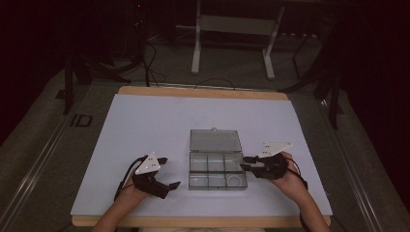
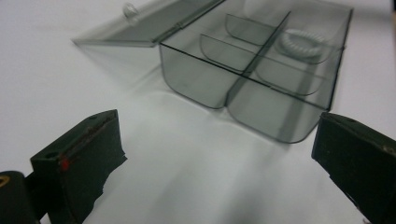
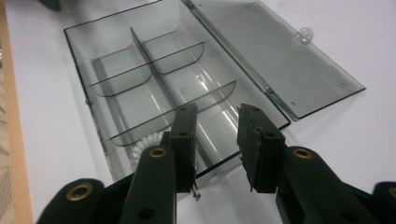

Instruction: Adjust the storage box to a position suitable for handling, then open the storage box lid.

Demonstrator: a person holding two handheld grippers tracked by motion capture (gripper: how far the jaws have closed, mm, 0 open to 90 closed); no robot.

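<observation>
Smoky clear plastic compartment box lies open.

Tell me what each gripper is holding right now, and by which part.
Nothing is held. The left gripper is open over bare table beside the box. The right gripper is open above the box's edge, with nothing between its jaws; the white ring lies in a compartment.

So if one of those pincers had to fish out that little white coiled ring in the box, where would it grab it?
Probably from straight above, pinching across the white coiled ring. It lies flat on the floor of a corner compartment of the clear box, and the walls and dividers block any sideways approach. The lid is folded back flat, so the top is free. The right gripper, jaws apart with nothing between them, is nearest.
</observation>
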